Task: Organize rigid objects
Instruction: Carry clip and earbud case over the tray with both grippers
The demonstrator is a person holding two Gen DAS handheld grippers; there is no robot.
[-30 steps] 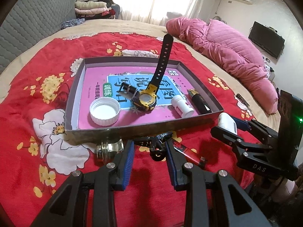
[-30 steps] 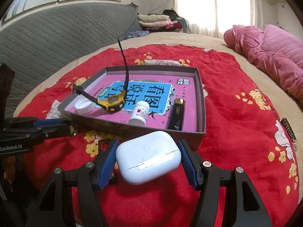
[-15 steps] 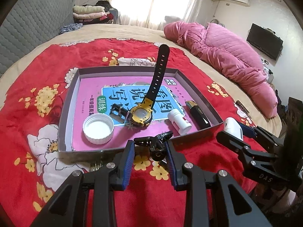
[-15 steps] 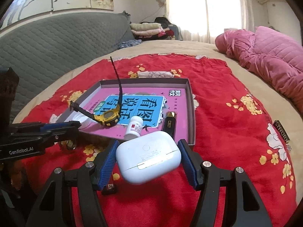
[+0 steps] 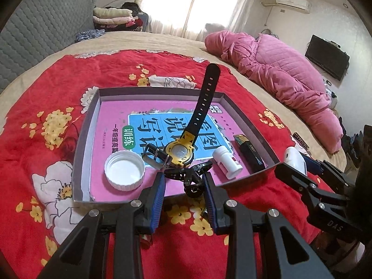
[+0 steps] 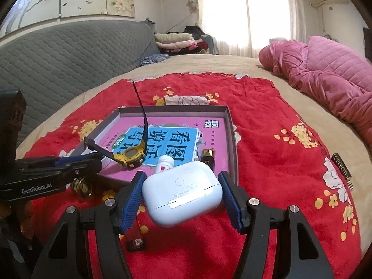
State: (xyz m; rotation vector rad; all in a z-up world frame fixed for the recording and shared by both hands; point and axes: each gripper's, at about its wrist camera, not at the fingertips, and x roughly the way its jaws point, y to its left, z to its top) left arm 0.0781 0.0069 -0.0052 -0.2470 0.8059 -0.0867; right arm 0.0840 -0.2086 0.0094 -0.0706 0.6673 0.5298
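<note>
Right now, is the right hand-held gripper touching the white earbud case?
Touching. The right wrist view shows the right hand-held gripper with both blue pads pressed against the sides of the white earbud case, which hangs clear of the red blanket.

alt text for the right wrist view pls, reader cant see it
The right gripper holds a white earbud case between its blue pads, above a red floral blanket on a bed. Ahead lies a shallow gray tray holding a yellow watch, a white pill bottle and a black lighter; the left gripper enters from the left.
</note>
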